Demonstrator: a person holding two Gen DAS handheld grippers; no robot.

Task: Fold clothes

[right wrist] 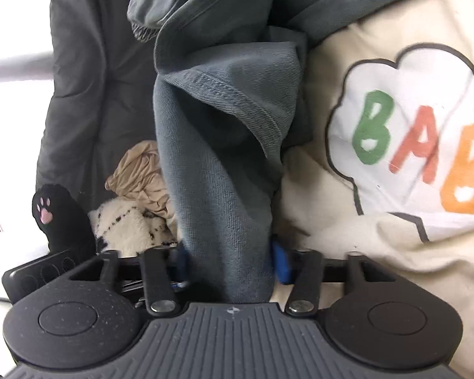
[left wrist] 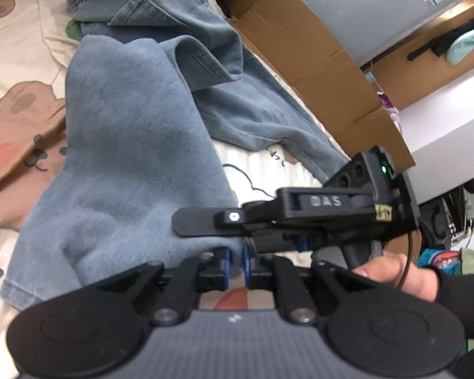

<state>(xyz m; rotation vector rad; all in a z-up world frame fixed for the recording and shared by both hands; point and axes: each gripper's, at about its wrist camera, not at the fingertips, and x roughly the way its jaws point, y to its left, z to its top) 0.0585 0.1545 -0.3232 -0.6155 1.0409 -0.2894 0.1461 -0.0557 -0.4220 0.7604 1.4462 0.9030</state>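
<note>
We clamp one pair of blue jeans [left wrist: 136, 132] in both grippers, left gripper [left wrist: 236, 262] at a fold, right gripper [right wrist: 230, 262] on a leg, beside bare cream bedsheet [right wrist: 347, 189].

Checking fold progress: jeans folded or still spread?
Partly folded: one leg of the jeans is doubled over the other, hem turned up. Both the left gripper and right gripper pinch fabric.
</note>
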